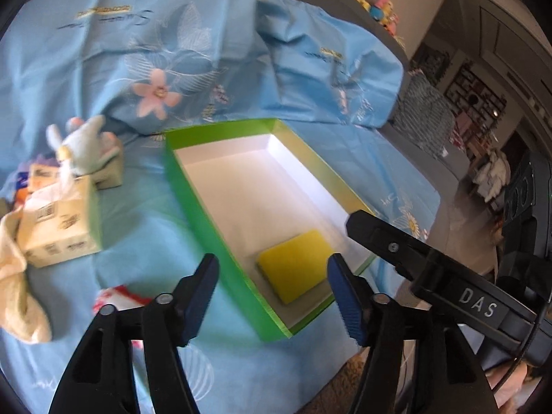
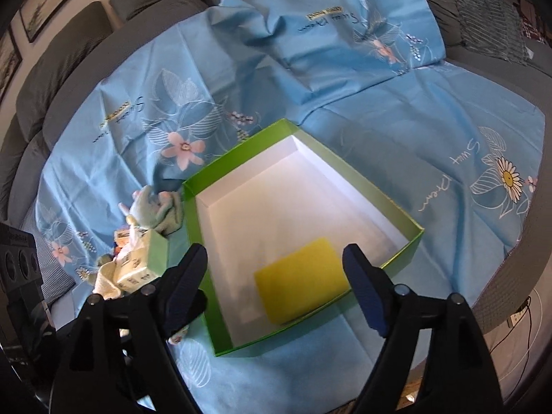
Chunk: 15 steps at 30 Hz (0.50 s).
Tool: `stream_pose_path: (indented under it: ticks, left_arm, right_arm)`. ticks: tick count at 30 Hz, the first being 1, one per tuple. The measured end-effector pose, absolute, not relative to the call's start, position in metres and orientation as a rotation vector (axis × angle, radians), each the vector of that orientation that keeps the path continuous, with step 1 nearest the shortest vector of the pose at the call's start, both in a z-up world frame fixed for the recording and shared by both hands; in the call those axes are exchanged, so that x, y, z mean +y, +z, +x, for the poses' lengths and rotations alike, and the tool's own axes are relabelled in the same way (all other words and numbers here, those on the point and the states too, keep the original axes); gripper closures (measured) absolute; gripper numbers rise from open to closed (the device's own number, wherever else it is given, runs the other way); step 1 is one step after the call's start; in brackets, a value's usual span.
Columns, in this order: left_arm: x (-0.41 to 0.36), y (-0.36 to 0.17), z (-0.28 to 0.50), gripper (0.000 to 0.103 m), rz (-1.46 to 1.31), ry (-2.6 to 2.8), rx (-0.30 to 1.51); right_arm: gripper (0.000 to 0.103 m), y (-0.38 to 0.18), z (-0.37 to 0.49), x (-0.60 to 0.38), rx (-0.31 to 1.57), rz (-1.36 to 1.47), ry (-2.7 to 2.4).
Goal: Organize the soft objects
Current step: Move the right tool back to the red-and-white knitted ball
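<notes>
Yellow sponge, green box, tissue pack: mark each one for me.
yellow sponge [image 2: 300, 277], right wrist view, middle of its top face
green box [image 1: 203, 207], left wrist view, outer left wall
tissue pack [image 1: 57, 229], left wrist view, printed front face

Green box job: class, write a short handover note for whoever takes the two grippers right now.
Left gripper: open, empty, above the box's near end.
Right gripper: open, empty, also above it.
Done: yellow sponge lies flat inside the green box.
Left: plush toy, tissue pack and cream cloth lie on the blue sheet left of the box.
</notes>
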<state>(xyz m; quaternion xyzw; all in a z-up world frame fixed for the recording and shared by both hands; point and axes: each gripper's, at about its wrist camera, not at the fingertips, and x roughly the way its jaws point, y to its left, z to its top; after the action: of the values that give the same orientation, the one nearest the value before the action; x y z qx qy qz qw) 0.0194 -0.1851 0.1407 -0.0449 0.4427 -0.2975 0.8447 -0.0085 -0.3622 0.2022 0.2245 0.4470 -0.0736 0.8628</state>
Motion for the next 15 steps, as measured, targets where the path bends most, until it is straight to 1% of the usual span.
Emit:
stream_pose_path:
  ticks: [1,8,15]
  left_arm:
    - [-0.175,0.142,0.018,0.029,-0.111,-0.608,0.928]
    - [-0.097,0.139,0.009,0.029,-0.191,-0.444,0.923]
    - [-0.021,0.108,-0.008,0.029,-0.283,-0.289,0.957]
  right_arm:
    - [0.02,0.203,-0.008,-0.357,0.938,0.471,-0.134]
    - [0.018,0.205,-0.007,-0.311,0.968,0.427,-0.025]
    - [0.018,0.196,0.004,-0.262,1.029,0.381,0.091]
